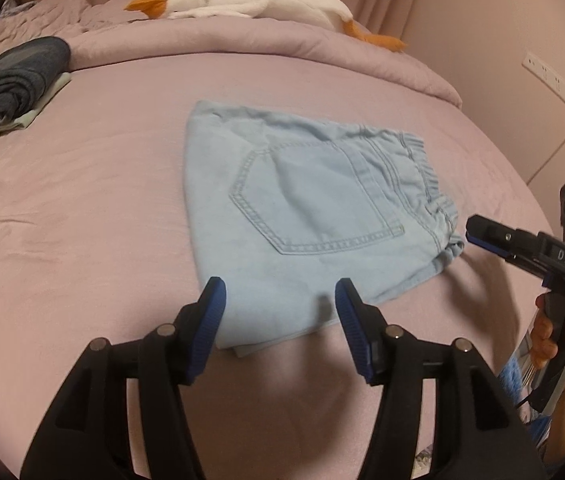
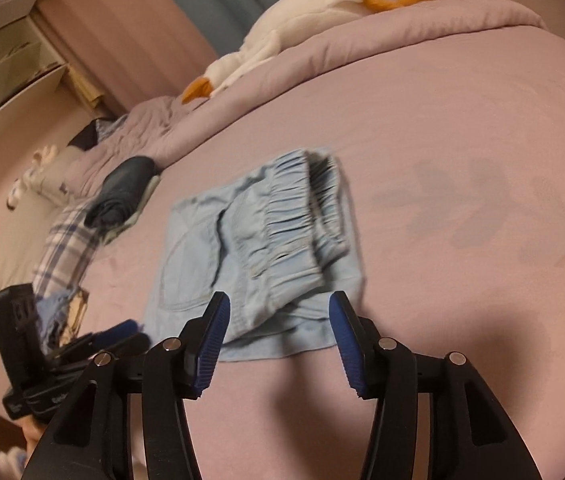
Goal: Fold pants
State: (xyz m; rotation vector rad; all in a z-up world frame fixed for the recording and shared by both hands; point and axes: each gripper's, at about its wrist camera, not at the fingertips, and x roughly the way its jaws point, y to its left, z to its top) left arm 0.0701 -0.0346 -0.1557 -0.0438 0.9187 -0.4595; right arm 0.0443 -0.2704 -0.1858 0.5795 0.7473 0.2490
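Light blue denim pants (image 1: 314, 216) lie folded into a compact bundle on the pink bed sheet (image 1: 82, 220), back pocket up and elastic waistband to the right. My left gripper (image 1: 280, 292) hovers open over the bundle's near edge, blue pads apart and touching no cloth. In the right wrist view the pants (image 2: 258, 248) show their gathered waistband on top. My right gripper (image 2: 279, 300) stands open just above the near edge, holding nothing. It appears from the side in the left wrist view (image 1: 474, 234), held by a hand beside the waistband corner. The left gripper (image 2: 122, 332) shows at lower left.
A white plush goose (image 1: 242, 0) lies on the rolled pink duvet (image 1: 282, 40) at the back. A pile of dark folded clothes (image 1: 14, 84) sits at the far left. A plaid cloth (image 2: 66, 248) and a shelf (image 2: 6, 64) are at the left of the right wrist view.
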